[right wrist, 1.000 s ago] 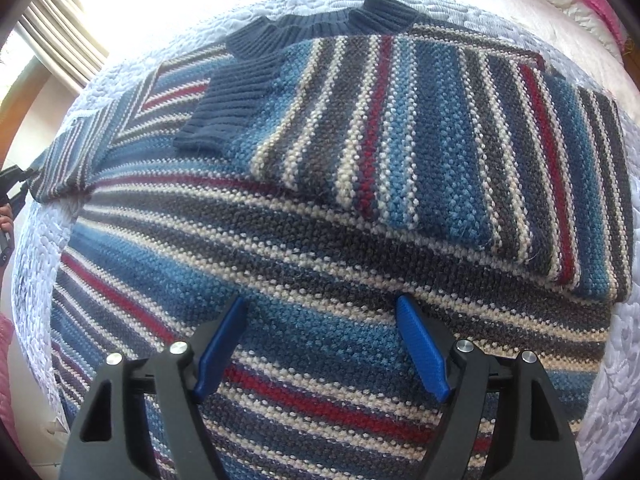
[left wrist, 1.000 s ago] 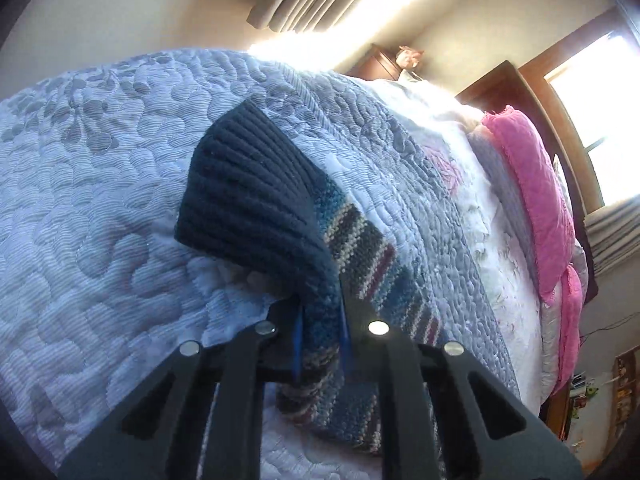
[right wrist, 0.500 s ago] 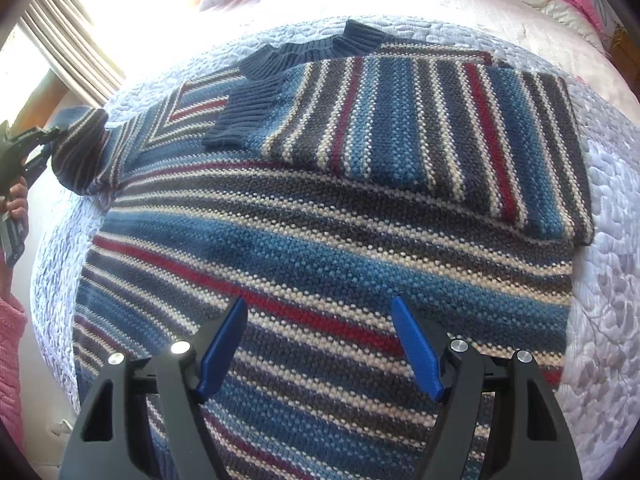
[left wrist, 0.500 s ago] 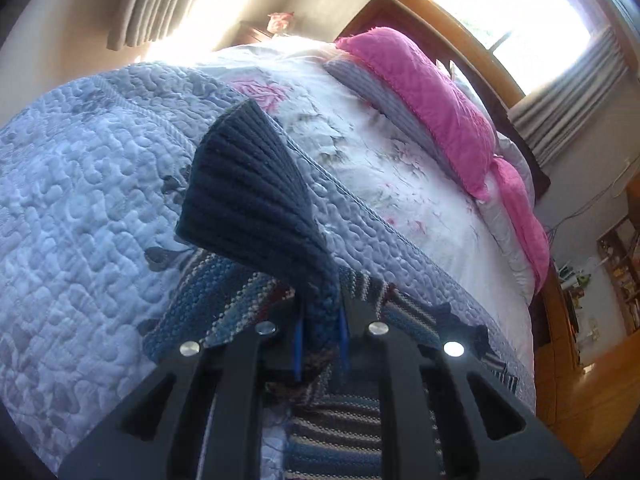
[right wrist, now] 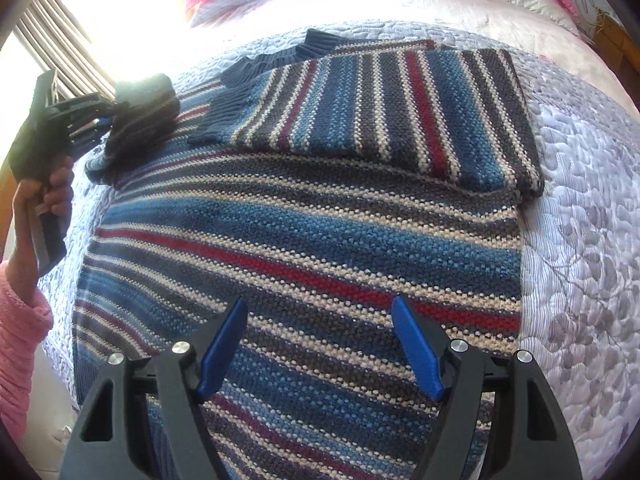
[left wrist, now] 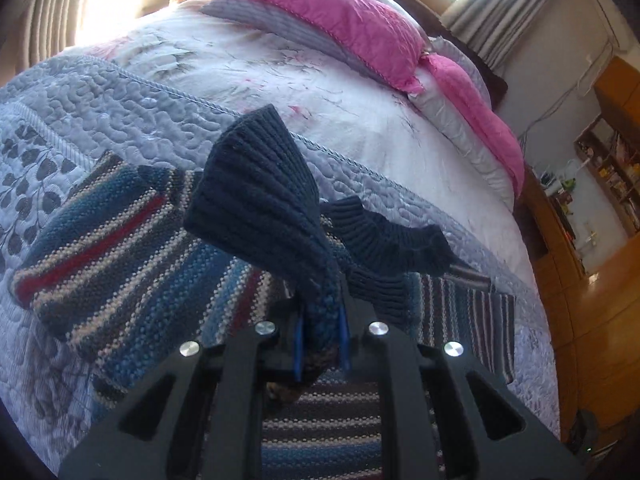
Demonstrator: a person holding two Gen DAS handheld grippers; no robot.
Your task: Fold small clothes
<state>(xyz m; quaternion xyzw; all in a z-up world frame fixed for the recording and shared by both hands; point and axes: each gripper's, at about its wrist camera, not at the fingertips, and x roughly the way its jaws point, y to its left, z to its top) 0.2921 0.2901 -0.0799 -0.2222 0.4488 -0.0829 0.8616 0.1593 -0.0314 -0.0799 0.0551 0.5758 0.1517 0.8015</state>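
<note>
A striped knit sweater (right wrist: 304, 240) in blue, red, cream and grey lies flat on the quilt. Its right sleeve (right wrist: 384, 108) is folded across the chest. My left gripper (left wrist: 320, 332) is shut on the left sleeve just behind its navy ribbed cuff (left wrist: 256, 196), which is lifted above the sweater body (left wrist: 120, 264). From the right wrist view that gripper (right wrist: 92, 120) hovers over the sweater's upper left with the cuff (right wrist: 140, 116). My right gripper (right wrist: 320, 344) is open, its blue pads (right wrist: 224, 344) spread above the lower body. The navy collar (left wrist: 404, 240) lies ahead.
The sweater rests on a pale lilac quilted bedspread (right wrist: 580, 220). Pink pillows (left wrist: 340, 20) lie at the head of the bed. A hand (right wrist: 44, 200) with a pink sleeve (right wrist: 20, 360) holds the left gripper. Wooden furniture (left wrist: 600, 240) stands beyond the bed's right side.
The left gripper has carried the held sleeve cuff from beyond the sweater's left edge inward over the body. The right gripper has drawn back slightly, still open.
</note>
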